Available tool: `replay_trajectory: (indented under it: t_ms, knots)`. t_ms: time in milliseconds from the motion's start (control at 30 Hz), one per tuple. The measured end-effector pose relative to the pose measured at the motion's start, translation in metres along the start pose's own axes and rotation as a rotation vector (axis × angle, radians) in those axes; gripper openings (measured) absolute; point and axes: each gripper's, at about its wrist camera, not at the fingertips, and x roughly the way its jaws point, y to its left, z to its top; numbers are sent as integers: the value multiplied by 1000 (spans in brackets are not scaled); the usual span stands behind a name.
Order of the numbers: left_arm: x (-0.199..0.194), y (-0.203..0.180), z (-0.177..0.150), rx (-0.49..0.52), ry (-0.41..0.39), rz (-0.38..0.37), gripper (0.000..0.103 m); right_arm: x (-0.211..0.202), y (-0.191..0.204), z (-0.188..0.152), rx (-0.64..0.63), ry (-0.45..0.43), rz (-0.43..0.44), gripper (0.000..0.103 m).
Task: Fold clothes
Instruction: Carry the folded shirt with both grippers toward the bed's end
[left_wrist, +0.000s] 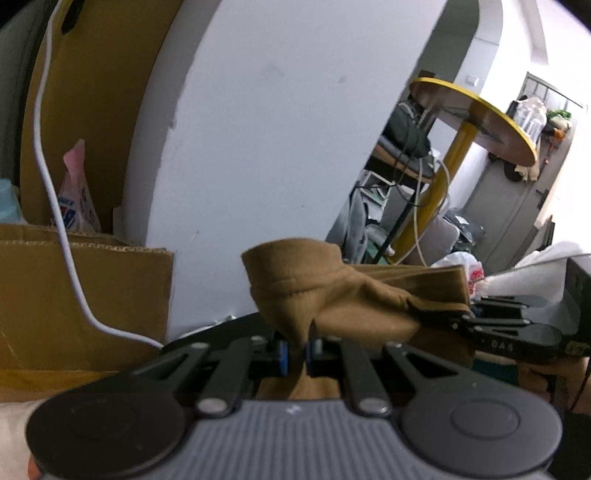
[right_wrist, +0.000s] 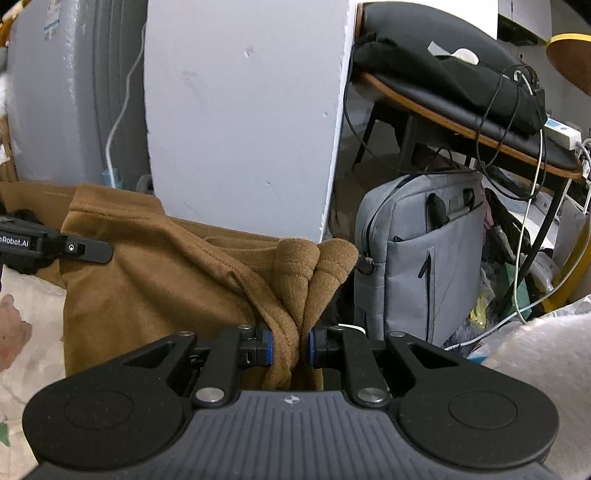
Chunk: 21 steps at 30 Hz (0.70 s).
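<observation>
Low in both frames, my left gripper (left_wrist: 299, 350) and right gripper (right_wrist: 301, 347) each pinch the brown cloth (right_wrist: 166, 280); folding looks barely started.

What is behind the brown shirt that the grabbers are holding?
Behind the brown shirt, a big white pillar stands. Right of it sits a grey bag under a desk. The shirt hides the pillar's bottom. Both the left gripper and right gripper pinch it.
</observation>
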Motion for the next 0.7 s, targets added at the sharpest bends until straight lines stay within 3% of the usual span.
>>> replay_trajectory:
  t_ms: [700]
  knots:
    - [74, 43, -1, 14, 85, -1, 9, 99, -11, -4, -1, 113, -51, 18]
